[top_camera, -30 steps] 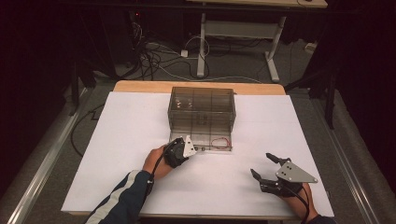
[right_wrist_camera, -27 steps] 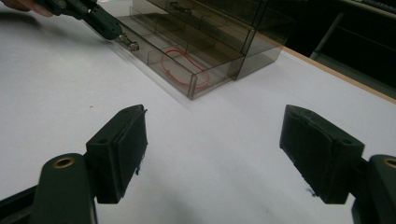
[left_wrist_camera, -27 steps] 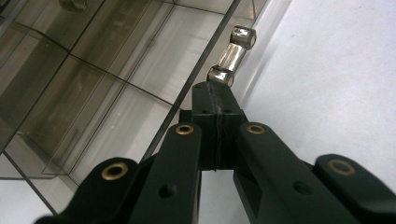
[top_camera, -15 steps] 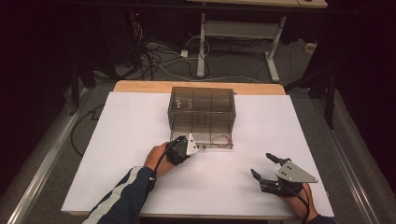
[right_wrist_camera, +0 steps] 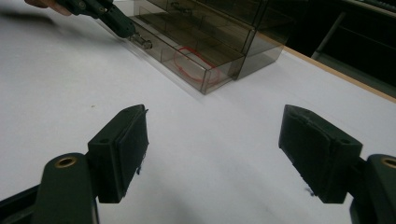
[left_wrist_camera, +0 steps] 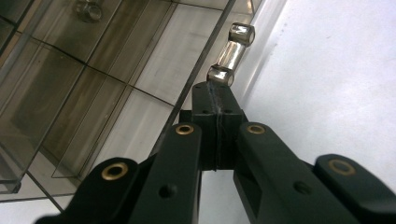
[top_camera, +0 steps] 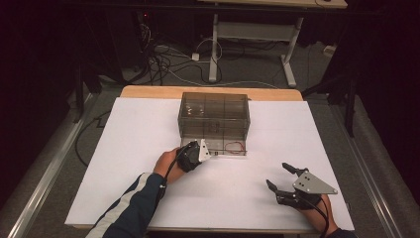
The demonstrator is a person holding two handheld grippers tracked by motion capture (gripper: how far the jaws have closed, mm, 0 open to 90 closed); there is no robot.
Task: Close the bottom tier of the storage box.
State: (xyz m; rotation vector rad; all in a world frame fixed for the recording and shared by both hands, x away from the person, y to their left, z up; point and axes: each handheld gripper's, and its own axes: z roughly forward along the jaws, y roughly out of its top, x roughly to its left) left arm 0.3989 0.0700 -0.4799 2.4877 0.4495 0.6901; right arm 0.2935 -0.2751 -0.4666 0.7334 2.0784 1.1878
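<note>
Step in hand: opening bottom drawer (top_camera: 218, 148) of smoked clear-plastic drawer cabinet (top_camera: 214, 115), table centre; drawer part-way out, red loop (right_wrist_camera: 194, 64) inside.

Left gripper (left_wrist_camera: 217, 95): jaws pressed together, tips at clear cylindrical drawer handle (left_wrist_camera: 232, 53); grip on it unclear. Forearm enters from 7 o'clock.

Right gripper (right_wrist_camera: 212, 154): spread, idle at 5 o'clock.

Next, likely: straight pull toward 6 o'clock.

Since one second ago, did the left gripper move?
Yes, slightly: the left gripper has edged right along the front of the clear drawer box, staying shut by the drawer handle.
</note>
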